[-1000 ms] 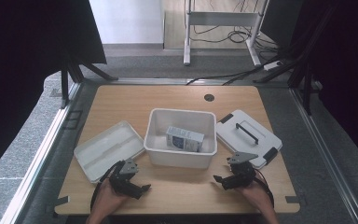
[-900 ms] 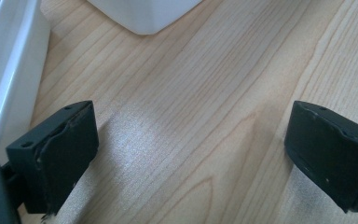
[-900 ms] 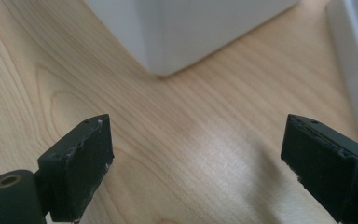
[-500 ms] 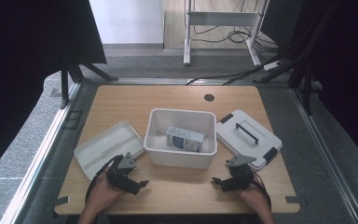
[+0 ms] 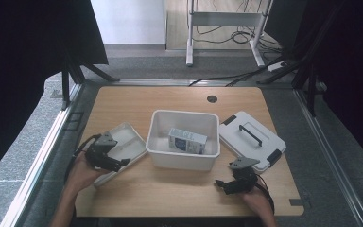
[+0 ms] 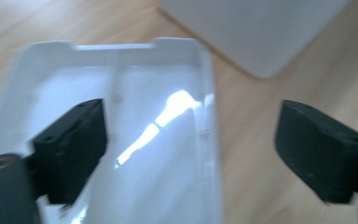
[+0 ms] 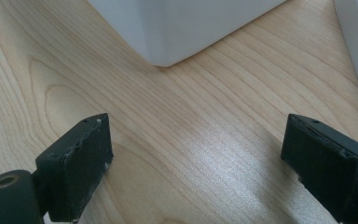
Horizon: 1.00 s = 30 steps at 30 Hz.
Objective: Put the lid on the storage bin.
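White tray [image 5: 123,142] — under left hand-held gripper [image 5: 118,166]

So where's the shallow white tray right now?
In the high view the shallow white tray lies on the table's left side, beside the white bin, with the left gripper over its near edge.

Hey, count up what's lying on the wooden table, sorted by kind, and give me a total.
Open white bin: 1
Carton in the bin: 1
Shallow white tray: 1
White lid with black handle: 1
Total: 4
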Tool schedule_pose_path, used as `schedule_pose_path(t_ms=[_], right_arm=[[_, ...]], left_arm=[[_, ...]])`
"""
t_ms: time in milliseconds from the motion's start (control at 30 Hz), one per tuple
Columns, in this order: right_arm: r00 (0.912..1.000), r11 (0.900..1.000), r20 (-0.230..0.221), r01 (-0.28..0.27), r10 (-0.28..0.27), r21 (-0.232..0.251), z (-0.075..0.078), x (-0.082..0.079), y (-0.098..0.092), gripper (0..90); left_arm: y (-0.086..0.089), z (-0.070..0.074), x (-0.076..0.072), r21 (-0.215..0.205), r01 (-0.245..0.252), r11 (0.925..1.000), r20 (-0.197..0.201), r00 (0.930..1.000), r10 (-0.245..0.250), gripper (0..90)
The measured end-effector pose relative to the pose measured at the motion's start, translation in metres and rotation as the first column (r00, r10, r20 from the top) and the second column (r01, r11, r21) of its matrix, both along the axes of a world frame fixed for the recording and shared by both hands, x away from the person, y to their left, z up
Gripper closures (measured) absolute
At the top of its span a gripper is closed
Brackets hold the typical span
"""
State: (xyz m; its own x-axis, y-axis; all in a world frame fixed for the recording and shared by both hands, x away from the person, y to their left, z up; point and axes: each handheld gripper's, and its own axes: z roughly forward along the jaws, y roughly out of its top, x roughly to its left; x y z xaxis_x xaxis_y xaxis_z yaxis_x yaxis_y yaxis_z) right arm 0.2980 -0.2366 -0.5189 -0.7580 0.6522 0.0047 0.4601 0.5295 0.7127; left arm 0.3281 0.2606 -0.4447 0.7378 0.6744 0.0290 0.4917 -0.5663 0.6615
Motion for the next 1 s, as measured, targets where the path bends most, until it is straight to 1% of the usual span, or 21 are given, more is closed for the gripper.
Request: schedule_pose_path(t_ms=[67, 133, 167, 233, 267, 300, 333, 400, 467, 533, 567, 600, 633, 667, 800, 900, 1000], right_arm=[[1.0000, 1.000, 0.000, 0.000, 0.000, 0.000, 0.000, 0.000, 0.000, 8.5], [1.0000, 1.000, 0.000, 0.001, -0.001, 0.000, 0.000, 0.000, 0.000, 8.6], [1.0000, 1.000, 0.000, 0.002, -0.002, 0.001, 0.000, 0.000, 0.000, 8.6], [1.0000, 1.000, 0.000, 0.004, -0.004, 0.002, 0.000, 0.000, 0.000, 8.8], [1.0000, 1.000, 0.000, 0.004, -0.004, 0.002, 0.000, 0.000, 0.000, 8.9], [1.0000, 1.000, 0.001, 0.005, -0.005, 0.002, 0.000, 0.000, 0.000, 9.0], [1.0000, 1.000, 0.001, 0.005, -0.005, 0.002, 0.000, 0.000, 0.000, 9.0], [1.0000, 1.000, 0.001, 0.006, -0.006, 0.003, 0.000, 0.000, 0.000, 9.2], [1.0000, 1.000, 0.001, 0.006, -0.006, 0.003, 0.000, 0.000, 0.000, 9.3], [1.0000, 1.000, 0.001, 0.007, -0.007, 0.003, 0.000, 0.000, 0.000, 9.4], [1.0000, 1.000, 0.001, 0.007, -0.007, 0.003, 0.000, 0.000, 0.000, 9.5], [1.0000, 1.000, 0.001, 0.007, -0.007, 0.003, 0.000, 0.000, 0.000, 9.5], [1.0000, 1.000, 0.001, 0.007, -0.007, 0.003, 0.000, 0.000, 0.000, 9.6], [1.0000, 1.000, 0.001, 0.007, -0.007, 0.003, 0.000, 0.000, 0.000, 9.7], [1.0000, 1.000, 0.002, 0.008, -0.008, 0.004, 0.000, 0.000, 0.000, 10.0], [1.0000, 1.000, 0.001, 0.008, -0.008, 0.004, 0.000, 0.000, 0.000, 10.2], [1.0000, 1.000, 0.005, 0.007, -0.007, 0.003, 0.000, 0.000, -0.001, 10.4]], left_arm=[[0.009, 0.000, 0.007, 0.007, -0.015, 0.9999, 0.004, 0.9999, 0.015, 21.6], [0.017, -0.002, 0.016, 0.022, -0.020, 0.9996, -0.002, 0.9998, 0.020, 31.2], [0.020, -0.004, 0.020, 0.033, -0.025, 0.9992, -0.006, 0.9997, 0.025, 33.9], [0.025, -0.011, 0.029, 0.050, -0.031, 0.9983, -0.027, 0.9991, 0.033, 41.7], [0.028, -0.017, 0.034, 0.056, -0.038, 0.9977, -0.043, 0.9983, 0.040, 44.7], [0.030, -0.022, 0.037, 0.059, -0.037, 0.9976, -0.062, 0.9972, 0.040, 50.4], [0.032, -0.026, 0.040, 0.064, -0.037, 0.9973, -0.079, 0.9960, 0.042, 53.9], [0.036, -0.035, 0.044, 0.070, -0.034, 0.9970, -0.104, 0.9937, 0.041, 59.5], [0.038, -0.043, 0.046, 0.067, -0.018, 0.9976, -0.127, 0.9916, 0.026, 66.1], [0.038, -0.048, 0.046, 0.085, -0.010, 0.9964, -0.135, 0.9906, 0.021, 72.3], [0.038, -0.050, 0.046, 0.089, 0.008, 0.9960, -0.143, 0.9897, 0.005, 75.5], [0.037, -0.050, 0.046, 0.086, 0.019, 0.9961, -0.143, 0.9897, -0.007, 80.2], [0.037, -0.050, 0.045, 0.085, 0.024, 0.9961, -0.140, 0.9901, -0.012, 84.5], [0.037, -0.050, 0.045, 0.099, 0.023, 0.9948, -0.132, 0.9911, -0.010, 88.5], [0.037, -0.046, 0.047, 0.125, 0.051, 0.9908, -0.134, 0.9904, -0.033, 89.0], [0.041, -0.036, 0.048, 0.138, 0.082, 0.9870, -0.125, 0.9901, -0.065, 89.0], [0.046, -0.018, 0.049, 0.141, 0.118, 0.9830, -0.109, 0.9887, -0.103, 88.9]])
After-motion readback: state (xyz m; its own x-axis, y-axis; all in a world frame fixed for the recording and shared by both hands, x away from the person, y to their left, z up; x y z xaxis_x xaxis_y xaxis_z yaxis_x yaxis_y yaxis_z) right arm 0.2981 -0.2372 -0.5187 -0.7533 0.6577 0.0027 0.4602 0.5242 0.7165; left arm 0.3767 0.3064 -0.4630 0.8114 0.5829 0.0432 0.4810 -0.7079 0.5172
